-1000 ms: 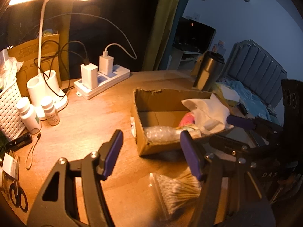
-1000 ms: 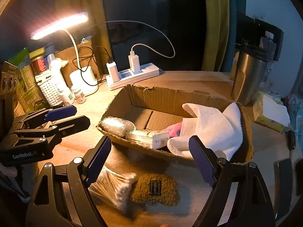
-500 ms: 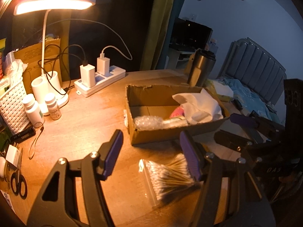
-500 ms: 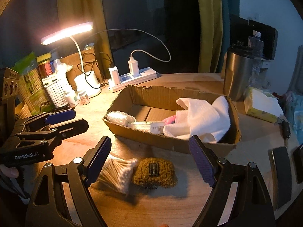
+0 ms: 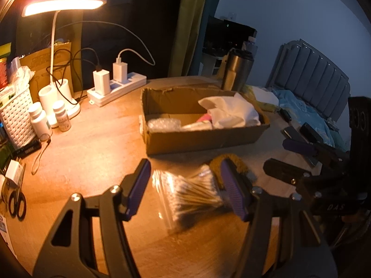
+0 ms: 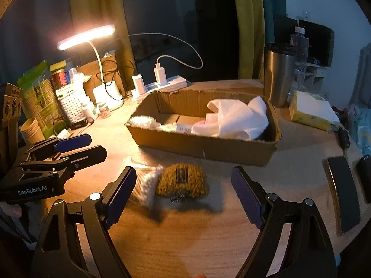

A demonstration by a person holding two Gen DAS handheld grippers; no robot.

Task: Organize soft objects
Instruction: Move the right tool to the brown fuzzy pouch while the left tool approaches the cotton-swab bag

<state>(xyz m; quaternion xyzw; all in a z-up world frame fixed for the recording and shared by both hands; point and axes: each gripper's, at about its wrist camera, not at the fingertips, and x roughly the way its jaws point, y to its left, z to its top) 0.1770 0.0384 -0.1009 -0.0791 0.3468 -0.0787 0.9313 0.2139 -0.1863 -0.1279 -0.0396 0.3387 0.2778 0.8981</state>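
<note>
Left-wrist view: left gripper (image 5: 185, 185) hangs spread and empty, the bag of cotton swabs (image 5: 192, 193) on the table between its fingers, cardboard box (image 5: 204, 139) beyond with white cloth (image 5: 231, 112) already inside. Right-wrist view: right gripper (image 6: 183, 194) gapes wide, empty, the fuzzy olive pouch (image 6: 182, 180) between and just ahead of its fingertips. Judging by this, two items remain unboxed.

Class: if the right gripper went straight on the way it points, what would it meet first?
Probably the olive-brown fuzzy pouch on the table, lying ahead between the open right gripper fingers; depth is uncertain.
</note>
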